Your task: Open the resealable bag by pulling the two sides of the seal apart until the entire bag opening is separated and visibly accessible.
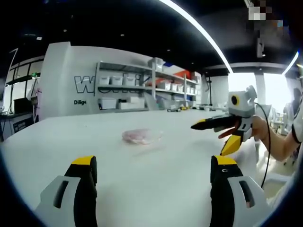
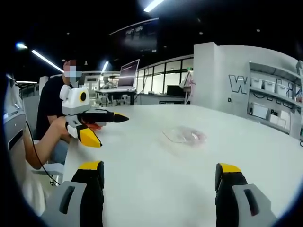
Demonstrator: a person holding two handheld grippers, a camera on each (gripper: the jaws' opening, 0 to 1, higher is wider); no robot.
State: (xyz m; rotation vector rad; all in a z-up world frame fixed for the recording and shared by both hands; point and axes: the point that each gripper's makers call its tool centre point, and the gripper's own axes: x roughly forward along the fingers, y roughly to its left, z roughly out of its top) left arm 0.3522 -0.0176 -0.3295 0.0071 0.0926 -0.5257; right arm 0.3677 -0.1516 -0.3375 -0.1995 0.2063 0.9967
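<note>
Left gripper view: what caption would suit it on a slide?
Open left gripper faces a clear bag on a white table.

Clear resealable bag (image 1: pixel 141 136) (image 2: pixel 185 135) flat on white table, untouched.

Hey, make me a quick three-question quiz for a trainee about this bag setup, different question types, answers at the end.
1. True or false: the bag lies flat on the white table, touched by neither pair of tongs.
2. Multiple choice: how do the left tongs stand? A) shut on the bag B) open, short of the bag C) shut on nothing
3. Fill in: the right tongs are ____, with the bag lying ahead of them.

Key: 1 true; 2 B; 3 open. In the left gripper view the right tongs hang above the table, to one side of the bag.
</note>
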